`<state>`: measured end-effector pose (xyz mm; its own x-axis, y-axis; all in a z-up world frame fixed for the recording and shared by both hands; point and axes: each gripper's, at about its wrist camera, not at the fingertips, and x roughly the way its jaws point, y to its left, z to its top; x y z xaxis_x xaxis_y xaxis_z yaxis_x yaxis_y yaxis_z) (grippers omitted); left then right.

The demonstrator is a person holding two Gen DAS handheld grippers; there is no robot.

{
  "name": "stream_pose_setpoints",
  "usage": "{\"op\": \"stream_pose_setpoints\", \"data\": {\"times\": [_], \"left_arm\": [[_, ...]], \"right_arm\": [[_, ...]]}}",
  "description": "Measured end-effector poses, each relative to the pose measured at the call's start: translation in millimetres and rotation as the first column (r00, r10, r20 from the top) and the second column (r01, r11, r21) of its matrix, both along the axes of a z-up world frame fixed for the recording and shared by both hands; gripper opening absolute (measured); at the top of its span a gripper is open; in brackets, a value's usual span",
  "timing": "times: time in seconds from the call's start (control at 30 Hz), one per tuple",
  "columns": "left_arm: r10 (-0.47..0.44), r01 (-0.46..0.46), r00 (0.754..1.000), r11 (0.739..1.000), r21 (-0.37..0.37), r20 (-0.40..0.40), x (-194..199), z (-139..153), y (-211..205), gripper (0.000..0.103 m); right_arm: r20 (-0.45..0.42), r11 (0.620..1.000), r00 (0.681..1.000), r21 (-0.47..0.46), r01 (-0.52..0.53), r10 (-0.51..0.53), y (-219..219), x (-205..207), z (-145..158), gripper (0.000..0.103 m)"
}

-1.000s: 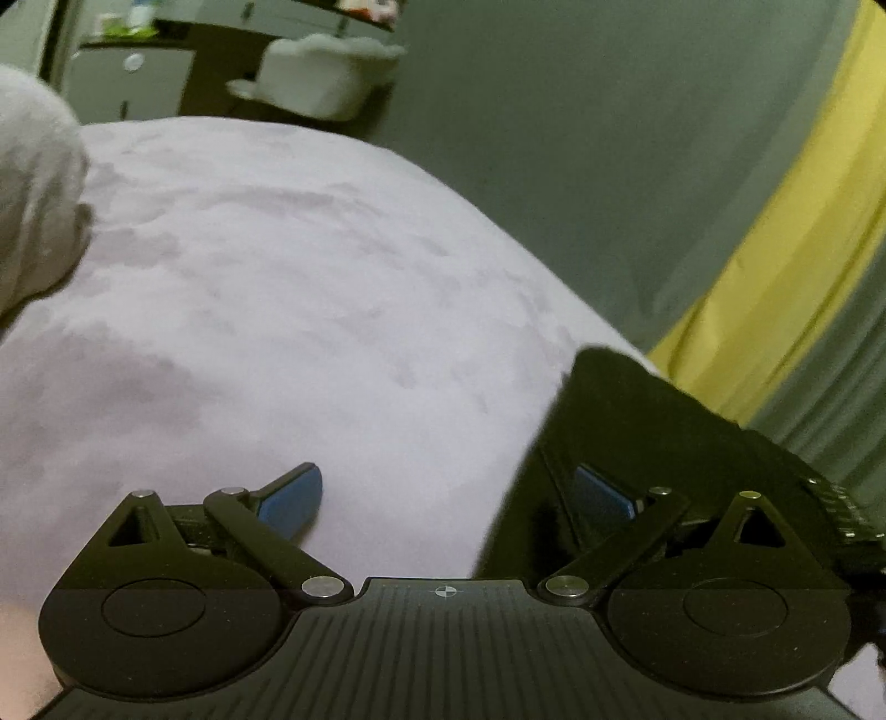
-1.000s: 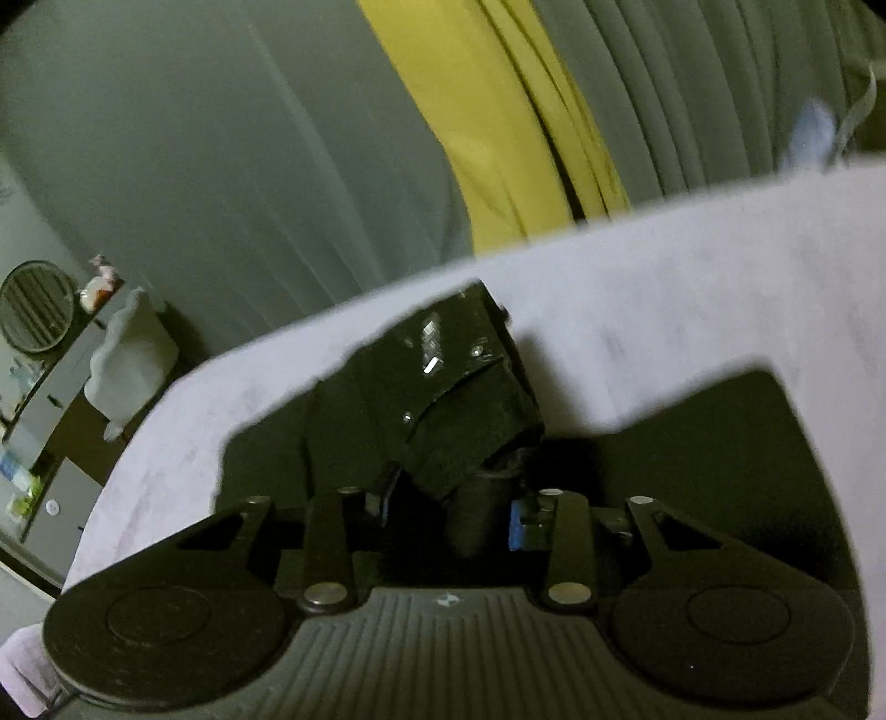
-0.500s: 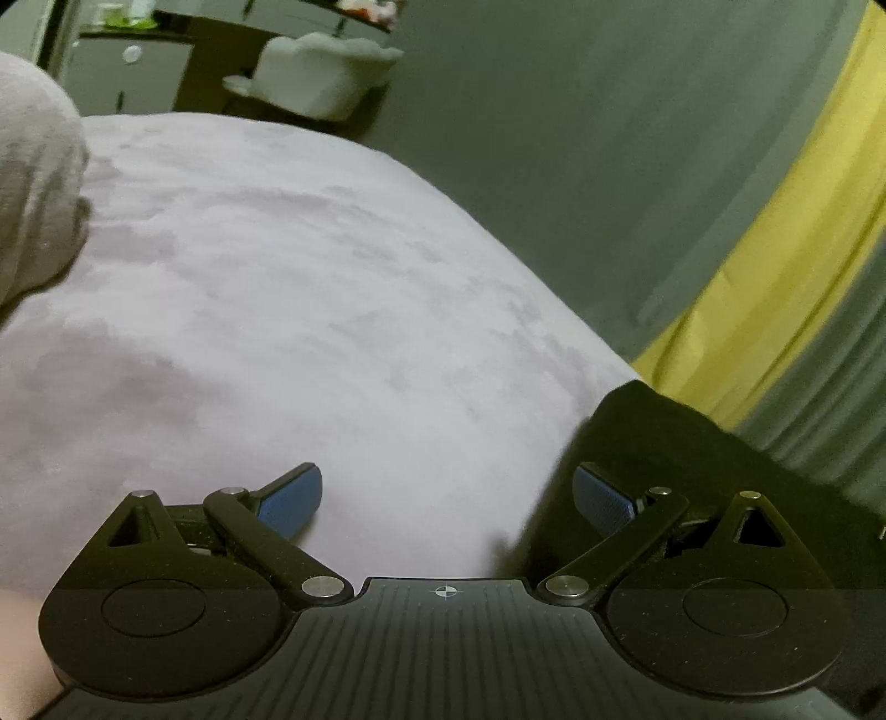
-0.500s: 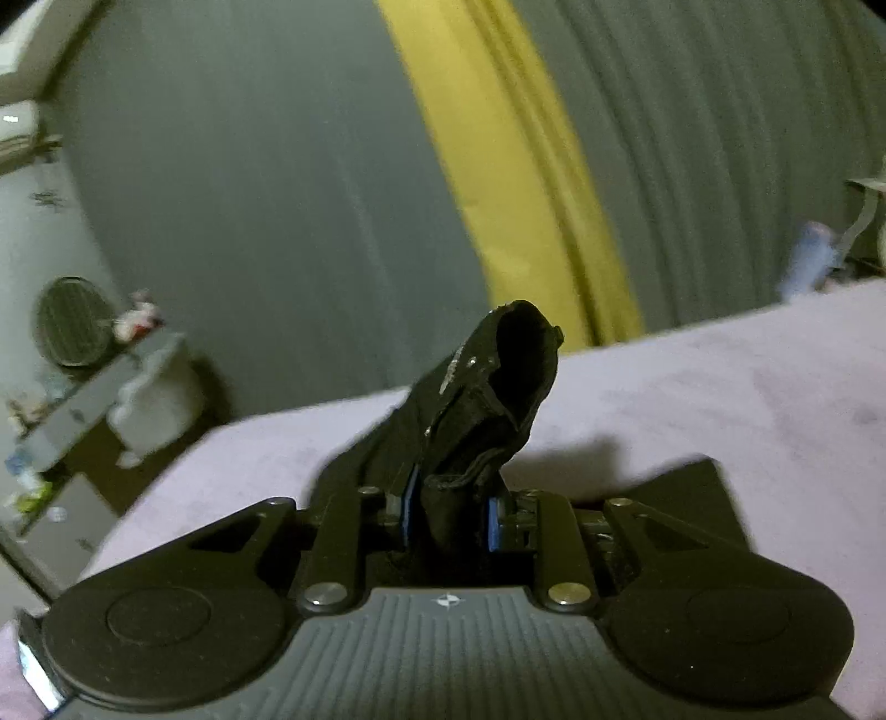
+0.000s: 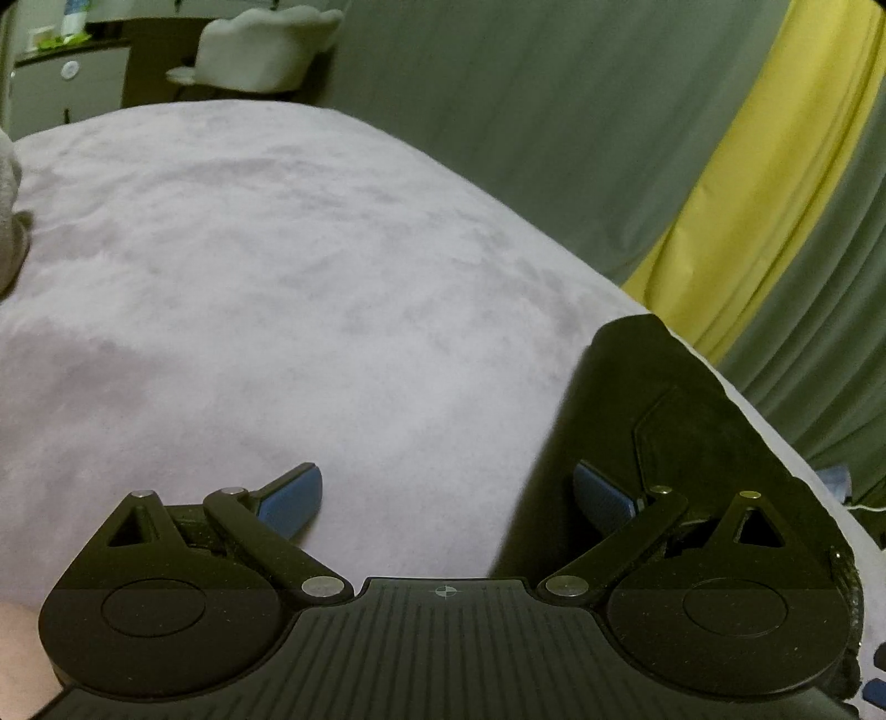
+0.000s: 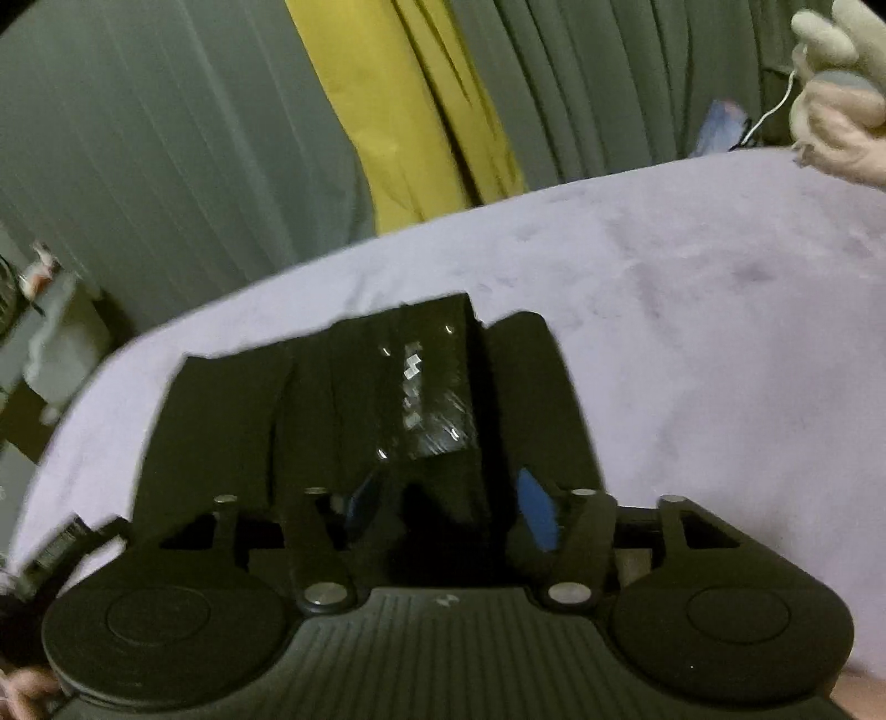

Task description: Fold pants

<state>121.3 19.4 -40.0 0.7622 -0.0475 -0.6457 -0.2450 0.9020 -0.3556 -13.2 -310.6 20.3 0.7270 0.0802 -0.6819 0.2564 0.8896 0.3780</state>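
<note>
The black pants (image 5: 659,410) lie folded on the lilac bed cover (image 5: 277,277), at the right in the left wrist view. My left gripper (image 5: 448,493) is open and empty; its right finger is over the pants' edge, its left finger over the cover. In the right wrist view the pants (image 6: 387,387) lie flat just ahead, with a shiny patch on the top fold. My right gripper (image 6: 448,509) is open, its blue pads on either side of the near end of the top fold.
Grey and yellow curtains (image 6: 398,111) hang behind the bed. A white chair (image 5: 260,50) and a cabinet stand at the far left. A plush toy (image 6: 836,94) and a white cable lie at the far right. A grey pillow (image 5: 8,221) is at the left edge.
My right gripper was shut on a raised bunch of the pants; it has lowered the cloth onto the bed and opened. The left gripper stayed open and shifted slightly.
</note>
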Motion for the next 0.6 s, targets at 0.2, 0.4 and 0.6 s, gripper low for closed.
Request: {"op": "stream_pose_setpoints", "data": {"times": [0.2, 0.4, 0.6], "left_arm": [[0.004, -0.004, 1.0, 1.0, -0.007, -0.003, -2, 0, -2, 0.101], [0.004, -0.004, 1.0, 1.0, -0.006, -0.004, 0, -3, -3, 0.102], [0.003, -0.003, 1.0, 1.0, -0.001, -0.002, 0, -4, -3, 0.102]], "right_arm": [[-0.1, 0.983, 0.995, 0.186, -0.002, 0.021, -26, 26, -44, 0.067], [-0.093, 0.86, 0.995, 0.51, 0.006, 0.049, -57, 33, -71, 0.049], [-0.085, 0.799, 0.992, 0.601, -0.02, 0.089, -67, 48, -87, 0.062]]}}
